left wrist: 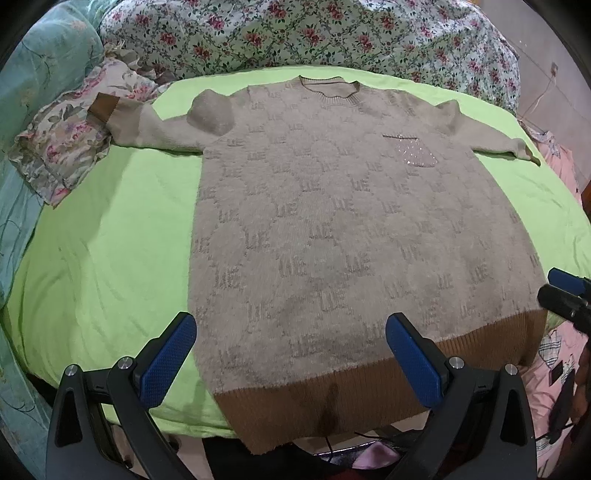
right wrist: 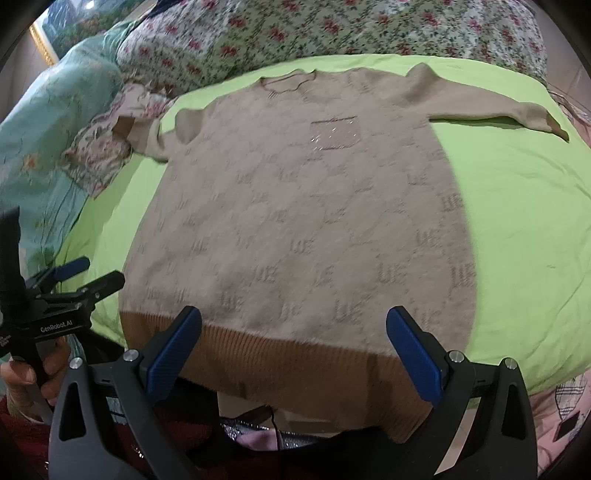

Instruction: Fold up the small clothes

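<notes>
A beige knit sweater [left wrist: 332, 221] [right wrist: 295, 221] with a repeated letter pattern, a sparkly chest pocket [left wrist: 415, 153] and a brown ribbed hem [left wrist: 369, 391] lies flat, face up, on a lime-green sheet [left wrist: 110, 258]. Both sleeves stretch out sideways; the collar points away from me. My left gripper [left wrist: 291, 358] hovers open over the hem's left half, nothing between its fingers. My right gripper [right wrist: 293, 354] stands open above the hem's right half, also empty. In the right wrist view the left gripper [right wrist: 74, 275] shows at the left edge, held by a hand [right wrist: 29, 380].
A floral quilt [left wrist: 295, 33] is bunched along the far side of the bed. A teal pillow [left wrist: 44, 51] and a floral ruffled cloth [left wrist: 66, 136] lie at the left, under the sweater's left cuff. Pink fabric [left wrist: 554, 369] hangs off the bed's right edge.
</notes>
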Motion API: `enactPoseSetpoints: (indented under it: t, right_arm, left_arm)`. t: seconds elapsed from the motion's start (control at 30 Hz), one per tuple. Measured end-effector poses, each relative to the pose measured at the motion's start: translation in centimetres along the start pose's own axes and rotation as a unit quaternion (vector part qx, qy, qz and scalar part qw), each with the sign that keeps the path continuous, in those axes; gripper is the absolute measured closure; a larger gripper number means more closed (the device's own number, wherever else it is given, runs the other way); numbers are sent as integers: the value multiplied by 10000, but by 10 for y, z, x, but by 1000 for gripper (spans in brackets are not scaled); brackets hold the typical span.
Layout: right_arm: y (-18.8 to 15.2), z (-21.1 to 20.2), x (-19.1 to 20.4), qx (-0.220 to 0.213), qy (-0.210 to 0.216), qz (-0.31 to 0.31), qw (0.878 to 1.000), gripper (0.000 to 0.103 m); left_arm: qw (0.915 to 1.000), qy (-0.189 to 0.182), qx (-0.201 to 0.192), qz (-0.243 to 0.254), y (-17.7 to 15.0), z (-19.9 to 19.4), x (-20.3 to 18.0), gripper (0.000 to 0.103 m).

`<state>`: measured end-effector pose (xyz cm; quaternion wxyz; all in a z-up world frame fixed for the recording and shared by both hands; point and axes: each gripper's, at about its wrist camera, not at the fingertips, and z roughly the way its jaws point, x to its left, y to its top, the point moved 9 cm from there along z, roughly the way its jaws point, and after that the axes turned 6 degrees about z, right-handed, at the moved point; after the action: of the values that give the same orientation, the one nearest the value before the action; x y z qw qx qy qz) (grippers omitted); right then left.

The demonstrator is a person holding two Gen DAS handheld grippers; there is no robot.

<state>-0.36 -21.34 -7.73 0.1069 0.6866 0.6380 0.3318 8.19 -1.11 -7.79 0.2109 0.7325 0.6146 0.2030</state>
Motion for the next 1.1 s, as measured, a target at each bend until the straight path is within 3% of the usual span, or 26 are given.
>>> enactPoseSetpoints:
  t: [0.47,0.63,0.7,0.77,0.8,1.1]
  right_arm:
    - [94,-11,-128,-779,-344,1067,9906,3]
    - [139,-2,-197,-934,-476,1535,9826,3]
    - [158,5,-229,-976,-537,1774,9778,12]
    - [179,14,-269,-953,-794,2063,9706,26]
    - [189,14,-284,-1051,-802,2160,9674,28]
    - [268,39,-443,-1843,-963,3756,9031,31]
  left_arm:
    - [9995,314,-91,-53,57,34,22,0]
    - [9996,240,165,-70,72,54,19,0]
    - [9994,202,279,-45,76,62,14,0]
    - [9993,180,327,-10,80,69,9,0]
    - [9992,173,351,0,82,74,6,0]
    - [9972,158,724,44,86,111,-14,0]
